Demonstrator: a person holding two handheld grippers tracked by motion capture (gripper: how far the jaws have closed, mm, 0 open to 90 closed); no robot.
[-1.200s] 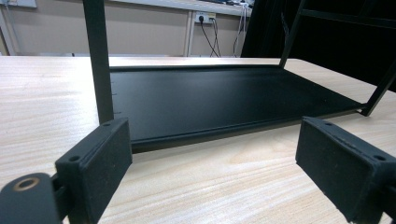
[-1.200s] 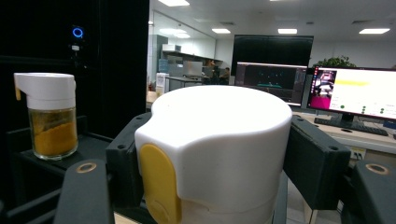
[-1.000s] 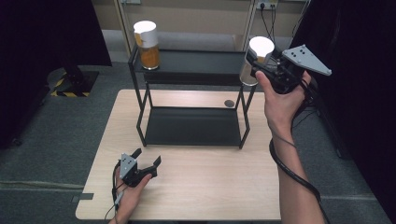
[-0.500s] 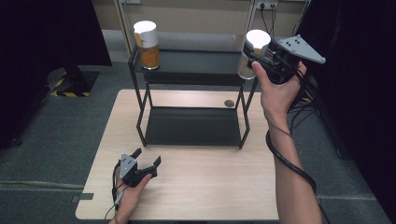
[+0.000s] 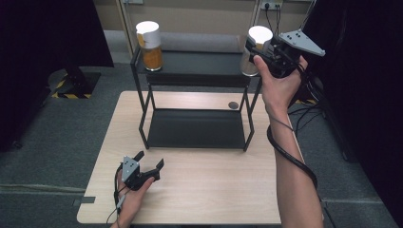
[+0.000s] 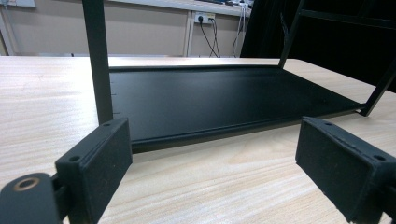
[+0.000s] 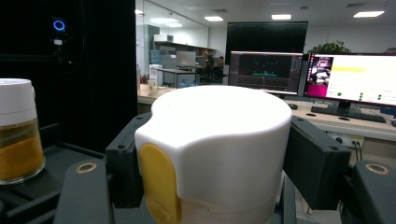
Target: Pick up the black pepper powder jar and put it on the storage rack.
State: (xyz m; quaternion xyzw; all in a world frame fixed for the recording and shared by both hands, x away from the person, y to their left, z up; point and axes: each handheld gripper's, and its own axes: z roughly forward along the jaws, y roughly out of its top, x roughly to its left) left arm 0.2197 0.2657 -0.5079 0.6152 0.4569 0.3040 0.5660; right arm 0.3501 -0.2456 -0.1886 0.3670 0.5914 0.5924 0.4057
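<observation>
Right gripper point(image 5: 260, 47) clamped on white-lidded jar point(image 5: 252, 56) at shelf's point(image 5: 199, 64) 3 o'clock end, not released; left gripper point(image 5: 148, 162) gaping, idle

Well off to the left of your right claw point(image 5: 254, 47), at the same height, a jar of orange powder point(image 5: 151, 46) with a white lid stands upright on the far left corner of the black rack point(image 5: 195, 62), on its top shelf. Just ahead of your left claw point(image 5: 150, 159), the rack's flat lower tray point(image 6: 224, 98) sits on the wooden table point(image 5: 204, 190), and a small dark disc point(image 5: 233, 105) lies on the tabletop below your right claw, beside the rack's rear right leg. Far beyond the right claw, lit monitors point(image 7: 266, 70) stand on a desk.
</observation>
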